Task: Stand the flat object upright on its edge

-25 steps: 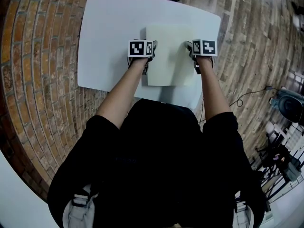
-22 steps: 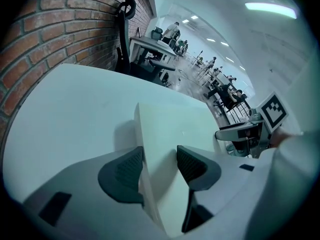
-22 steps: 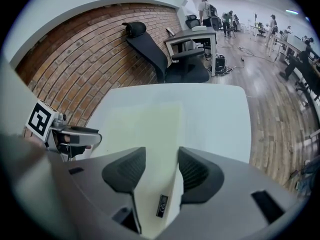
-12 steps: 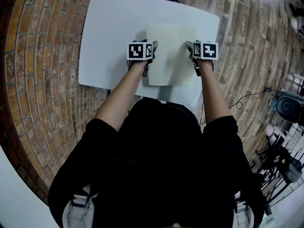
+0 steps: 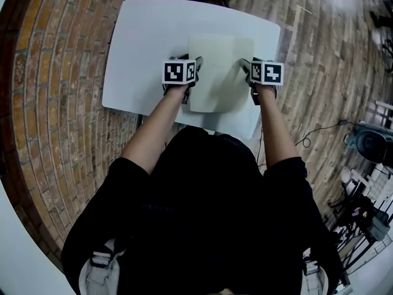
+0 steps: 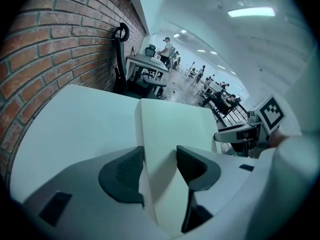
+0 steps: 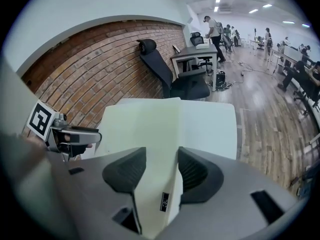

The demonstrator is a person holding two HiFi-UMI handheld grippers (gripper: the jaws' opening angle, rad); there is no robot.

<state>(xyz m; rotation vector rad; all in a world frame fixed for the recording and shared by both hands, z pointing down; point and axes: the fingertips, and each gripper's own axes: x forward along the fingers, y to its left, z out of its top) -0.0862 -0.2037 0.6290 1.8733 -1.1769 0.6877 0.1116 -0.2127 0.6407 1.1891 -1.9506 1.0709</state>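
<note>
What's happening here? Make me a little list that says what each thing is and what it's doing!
table: white, on a brick floor
board: cream and flat, broad face showing, not on its edge yet
left gripper: jaws closed on the board's left edge
right gripper: jaws closed on the board's right edge
</note>
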